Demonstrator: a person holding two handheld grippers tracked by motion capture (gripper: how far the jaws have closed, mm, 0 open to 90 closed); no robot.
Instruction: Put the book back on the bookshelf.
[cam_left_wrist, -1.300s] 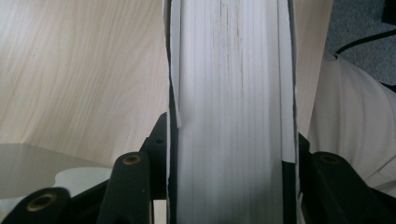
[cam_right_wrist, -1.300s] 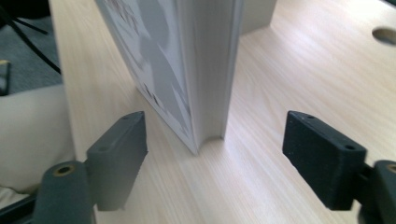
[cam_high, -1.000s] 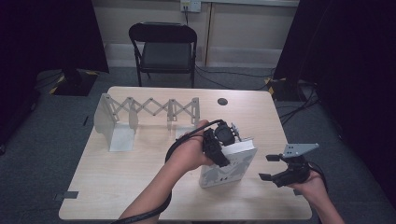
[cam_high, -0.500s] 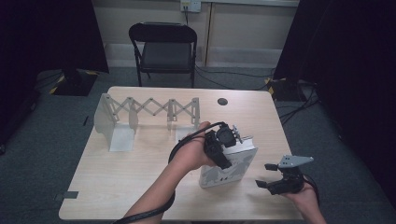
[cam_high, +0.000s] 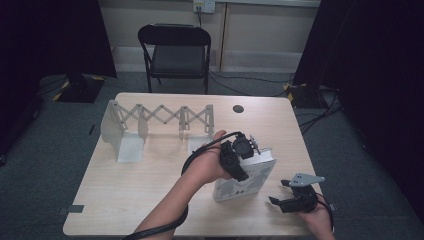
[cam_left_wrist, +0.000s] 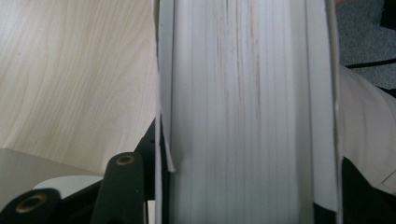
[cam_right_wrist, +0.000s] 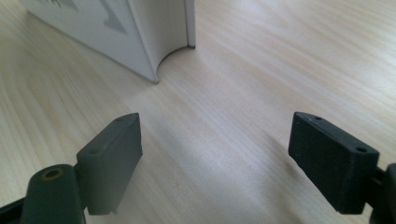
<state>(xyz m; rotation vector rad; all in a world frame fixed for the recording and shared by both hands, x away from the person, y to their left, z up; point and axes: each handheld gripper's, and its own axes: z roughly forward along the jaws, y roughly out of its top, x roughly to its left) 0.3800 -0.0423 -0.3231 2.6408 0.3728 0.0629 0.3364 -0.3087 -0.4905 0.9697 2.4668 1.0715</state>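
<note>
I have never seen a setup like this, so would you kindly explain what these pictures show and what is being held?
A person works at a wooden table with a handheld two-jaw gripper in each hand. The high view looks down from above; the other two pictures come from cameras riding on the grippers. The left gripper clamps a white book standing upright on its edge; its own camera shows the page block between the jaws. The right gripper hangs open just above the table near the book's corner. A white folding rack stands farther back.

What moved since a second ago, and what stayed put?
The right gripper, jaws open and empty, sank toward the pale wooden table, nearer the thick white book. The left gripper kept its clamp on that upright book. The white folding rack stayed.
</note>
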